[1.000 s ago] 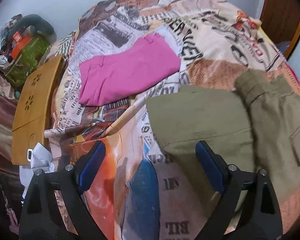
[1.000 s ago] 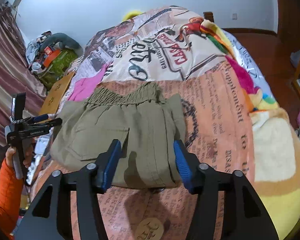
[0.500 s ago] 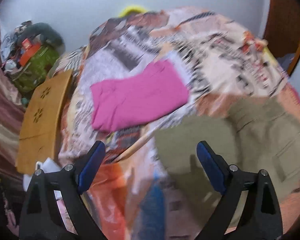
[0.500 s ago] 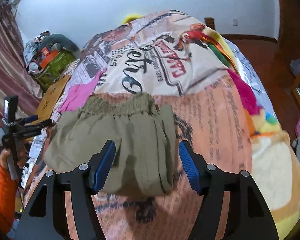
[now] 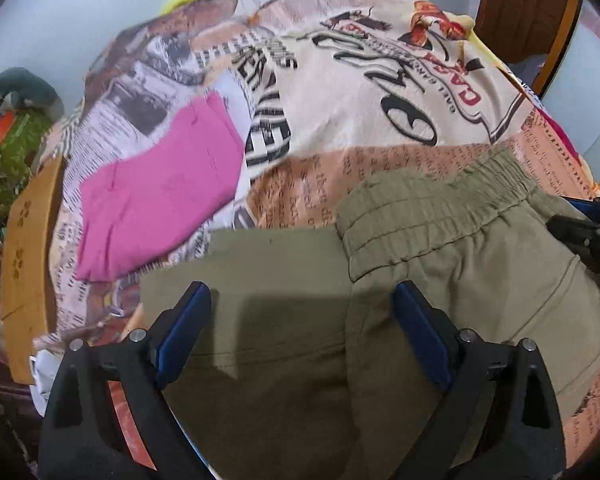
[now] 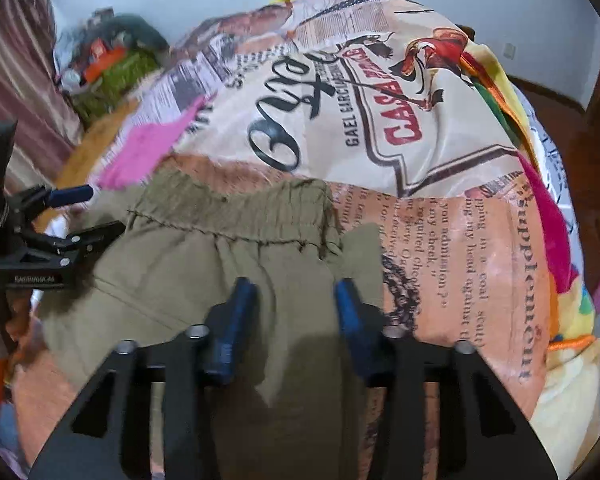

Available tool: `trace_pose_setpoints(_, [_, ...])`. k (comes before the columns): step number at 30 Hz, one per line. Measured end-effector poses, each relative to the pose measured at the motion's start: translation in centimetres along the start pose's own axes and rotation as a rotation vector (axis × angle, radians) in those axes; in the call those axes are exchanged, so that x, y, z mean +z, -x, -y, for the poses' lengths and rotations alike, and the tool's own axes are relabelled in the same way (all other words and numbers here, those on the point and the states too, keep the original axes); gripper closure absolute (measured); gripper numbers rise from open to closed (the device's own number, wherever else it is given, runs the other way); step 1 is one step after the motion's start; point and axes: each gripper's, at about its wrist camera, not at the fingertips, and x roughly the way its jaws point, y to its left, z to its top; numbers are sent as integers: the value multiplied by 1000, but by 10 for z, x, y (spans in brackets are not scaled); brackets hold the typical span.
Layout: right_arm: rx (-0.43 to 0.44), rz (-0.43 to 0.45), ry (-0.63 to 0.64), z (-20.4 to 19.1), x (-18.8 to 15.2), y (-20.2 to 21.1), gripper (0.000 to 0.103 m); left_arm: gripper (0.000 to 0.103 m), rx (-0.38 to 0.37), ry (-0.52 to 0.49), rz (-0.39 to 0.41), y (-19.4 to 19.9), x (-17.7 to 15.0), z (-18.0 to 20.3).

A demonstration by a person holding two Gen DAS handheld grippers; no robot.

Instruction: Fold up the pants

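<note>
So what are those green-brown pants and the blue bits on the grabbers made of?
The olive-green folded pants look like matte woven cotton: soft creases, stitched seams, a gathered elastic waistband. The blue pads on the black gripper fingers look like dull rubber or soft plastic, smooth with no shine; the pictures leave open which.

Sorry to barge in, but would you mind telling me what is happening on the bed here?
A person with a handheld gripper in each hand is folding olive green pants on a bed with a newspaper-print bedspread. The pants lie partly folded, elastic waistband away from the cameras. The left gripper and right gripper both hover open over the fabric, gripping nothing. A pink garment lies already folded beside the pants.
</note>
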Motion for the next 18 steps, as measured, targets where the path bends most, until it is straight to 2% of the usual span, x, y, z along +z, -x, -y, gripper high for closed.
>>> trace_pose_setpoints(6, [9,-14,-5,9,-5,-4,78,8,-1,12,0,1,-1,-4])
trace_pose_setpoints(12, [-8,14,-15,5,-5,17,78,10,12,78,67,41,-3,-27])
trace_pose_setpoints(14, [-16,29,-3,4,-6,29,75,10,7,117,88,55,-7,-41])
trace_pose_setpoints(16, [-31,53,4,5,-7,41,64,10,9,152,100,64,-10,-52])
trace_pose_setpoints(18, [-39,75,3,7,-9,51,60,10,2,186,102,70,-17,-65])
